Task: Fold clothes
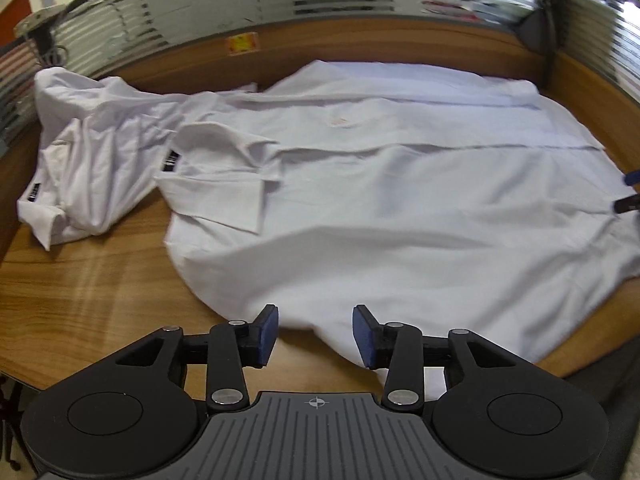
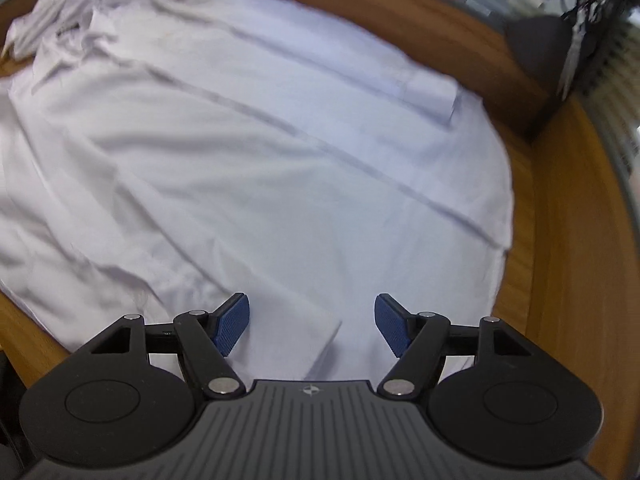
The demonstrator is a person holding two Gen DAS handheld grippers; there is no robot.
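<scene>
Crumpled white shirt (image 1: 80,152) lies at left on wooden table (image 1: 80,280). Just right of it, big white shirt (image 1: 400,200) lies spread flat, collar toward crumpled one. Left gripper (image 1: 315,334) hangs over big shirt's near edge, jaws apart, cloth edge below gap, nothing pinched. Right gripper (image 2: 312,330) hangs over same shirt, jaws wide apart, cloth under them, pads not touching it.
</scene>
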